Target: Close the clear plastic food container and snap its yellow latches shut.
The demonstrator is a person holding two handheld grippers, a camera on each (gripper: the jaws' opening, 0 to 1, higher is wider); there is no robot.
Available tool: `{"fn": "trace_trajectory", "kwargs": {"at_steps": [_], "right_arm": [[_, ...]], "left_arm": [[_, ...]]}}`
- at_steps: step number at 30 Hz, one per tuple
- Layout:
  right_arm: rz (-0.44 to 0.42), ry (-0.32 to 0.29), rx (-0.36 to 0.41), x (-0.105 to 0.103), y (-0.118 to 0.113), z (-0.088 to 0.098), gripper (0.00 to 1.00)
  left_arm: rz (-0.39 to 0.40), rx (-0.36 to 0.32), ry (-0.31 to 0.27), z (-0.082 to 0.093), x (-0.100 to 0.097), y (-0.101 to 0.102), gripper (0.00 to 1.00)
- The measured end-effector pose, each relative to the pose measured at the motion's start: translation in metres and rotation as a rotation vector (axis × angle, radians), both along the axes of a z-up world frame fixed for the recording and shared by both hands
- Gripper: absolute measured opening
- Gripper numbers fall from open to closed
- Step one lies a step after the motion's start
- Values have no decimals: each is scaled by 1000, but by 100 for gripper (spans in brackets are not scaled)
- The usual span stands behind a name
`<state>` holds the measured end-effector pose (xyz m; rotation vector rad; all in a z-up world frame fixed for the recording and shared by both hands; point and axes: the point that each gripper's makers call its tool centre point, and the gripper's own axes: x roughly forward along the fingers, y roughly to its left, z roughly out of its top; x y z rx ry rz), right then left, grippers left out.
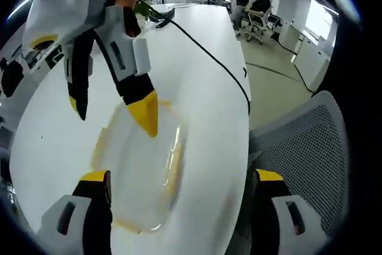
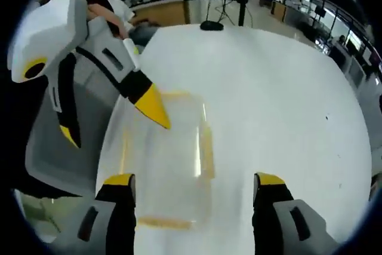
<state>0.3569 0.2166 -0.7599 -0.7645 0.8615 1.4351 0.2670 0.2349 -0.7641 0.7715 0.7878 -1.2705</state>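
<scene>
Both open claws frame the container point(image 1: 140, 165), though a mesh chair point(image 1: 304, 147) appears from the left gripper view.

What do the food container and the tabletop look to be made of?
Food container: clear plastic, glossy; the table shows through it, and its latches look like opaque yellow plastic. Table: smooth white surface, probably laminate; the pictures leave that open.

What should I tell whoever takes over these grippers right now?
Left gripper: open, empty, over the container.
Right gripper: open, empty, over the same container.
Container sits on the white table, near its edge; yellow latches show along its sides.
Done: blur hides whether the lid is seated or any latch snapped.
Left: check the lid, then press each latch shut.
</scene>
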Motion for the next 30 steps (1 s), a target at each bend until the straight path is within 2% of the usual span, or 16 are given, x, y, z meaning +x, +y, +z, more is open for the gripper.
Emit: {"fn": "trace_trajectory", "kwargs": {"at_steps": [4,14,20,25,30], "right_arm": [[-11,-1,17,-3,2,0,81],[12,-25,-12,-16,-5,-2,79],[11,-13,-18,-25,-4,-5,79],[55,-46,-67,-29,-8,-13,78],[54,-56,-83,-28,-10,-15,79]], "left_arm": [[5,26,3,-3,4,6,99],[4,43,0,-2,19,13,97],[-1,72,-1,-4,34,24,96],[-20,83,15,-6,39,29,94],[-29,103,29,-8,46,31,93]]}}
